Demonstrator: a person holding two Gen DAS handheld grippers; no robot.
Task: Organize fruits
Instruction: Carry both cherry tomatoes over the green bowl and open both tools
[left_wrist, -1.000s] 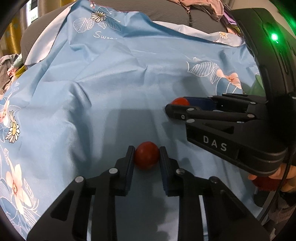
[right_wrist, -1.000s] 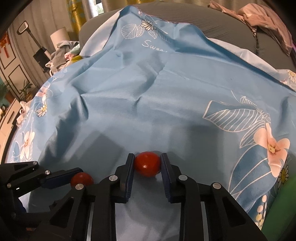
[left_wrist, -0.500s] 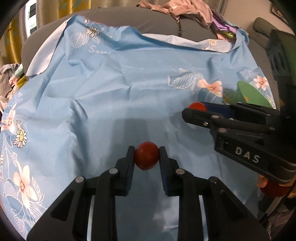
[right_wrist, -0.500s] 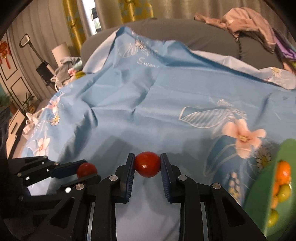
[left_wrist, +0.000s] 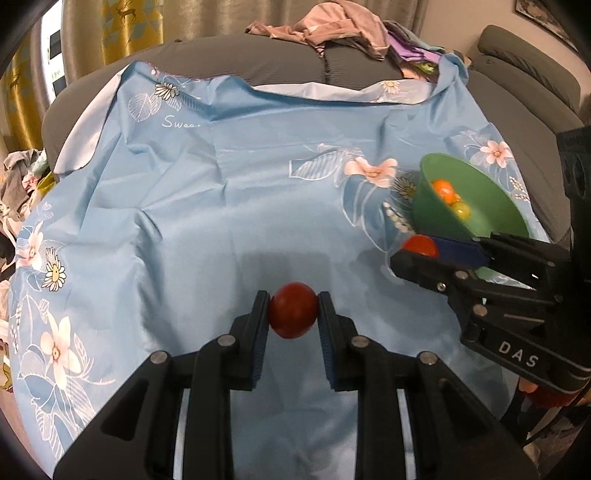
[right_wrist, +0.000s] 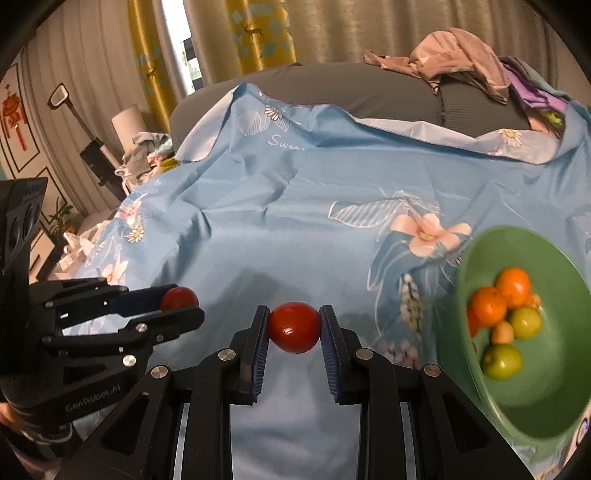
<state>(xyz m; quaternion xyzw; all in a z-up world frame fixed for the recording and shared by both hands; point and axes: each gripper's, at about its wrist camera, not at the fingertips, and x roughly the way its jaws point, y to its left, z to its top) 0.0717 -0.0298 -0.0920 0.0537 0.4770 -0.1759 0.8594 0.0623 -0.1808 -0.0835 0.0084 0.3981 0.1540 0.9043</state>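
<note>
My left gripper (left_wrist: 293, 310) is shut on a red tomato (left_wrist: 293, 309), held above the blue floral cloth (left_wrist: 221, 192). My right gripper (right_wrist: 294, 326) is shut on another red tomato (right_wrist: 294, 326), also off the cloth. Each gripper shows in the other's view: the right one (left_wrist: 421, 248) at the right with its tomato (left_wrist: 419, 244), the left one (right_wrist: 181, 301) at the left with its tomato (right_wrist: 177, 297). A green bowl (right_wrist: 476, 258) holding oranges (right_wrist: 513, 280) and green fruits (right_wrist: 502, 360) sits to the right; it also shows in the left wrist view (left_wrist: 428, 206), just beyond the right gripper.
The cloth covers a grey sofa (left_wrist: 258, 62). A heap of clothes (left_wrist: 332, 26) lies at the back. Curtains (right_wrist: 258, 33) hang behind. More clutter (right_wrist: 144, 155) lies off the cloth's left edge.
Both grippers have risen from the cloth with their tomatoes and swung right. The green bowl has come into view at the right.
</note>
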